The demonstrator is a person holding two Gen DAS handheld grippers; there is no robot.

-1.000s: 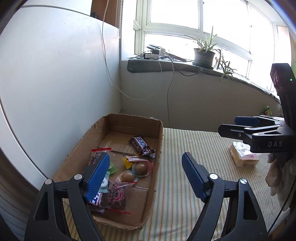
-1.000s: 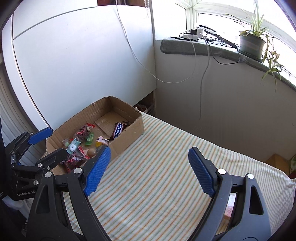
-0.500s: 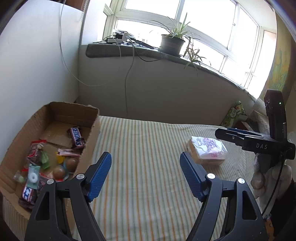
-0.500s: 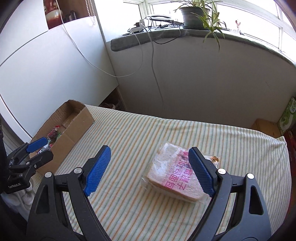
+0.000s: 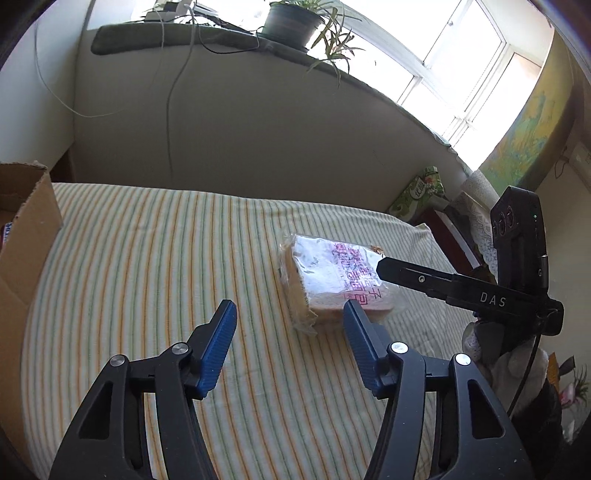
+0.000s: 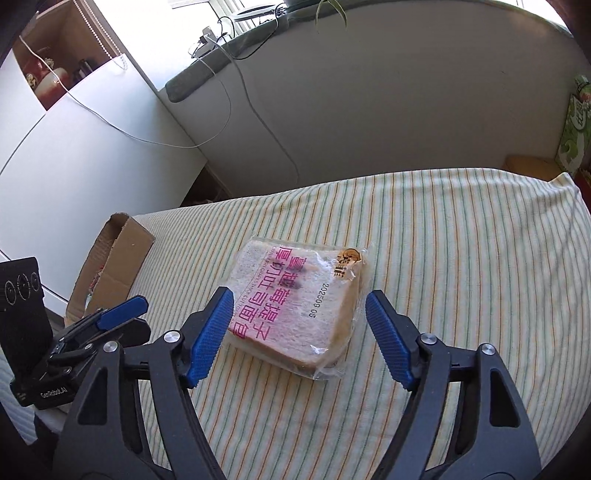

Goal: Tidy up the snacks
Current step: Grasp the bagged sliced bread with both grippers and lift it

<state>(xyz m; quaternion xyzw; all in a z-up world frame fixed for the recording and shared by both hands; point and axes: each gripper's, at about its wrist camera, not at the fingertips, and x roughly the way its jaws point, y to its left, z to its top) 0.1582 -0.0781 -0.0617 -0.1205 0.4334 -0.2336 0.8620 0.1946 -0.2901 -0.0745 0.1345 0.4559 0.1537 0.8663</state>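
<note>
Straight ahead at twelve o'clock of your right gripper [image 6: 297,332], the bagged bread [image 6: 295,306] lies flat on the striped cloth, long side toward two o'clock, between unclenched jaws that have just been narrowing; your left gripper [image 5: 290,345], also released and narrowing, sits farther off.

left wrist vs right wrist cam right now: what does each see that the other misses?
Left wrist only: the potted plant on the sill and the bright windows.

Right wrist only: the date print on the bread pack and the open shelf nook upper left.

Both: bread pack on the striped cloth, cardboard box at the left, and both grippers, left gripper and right gripper, open after narrowing, neither gripping.
</note>
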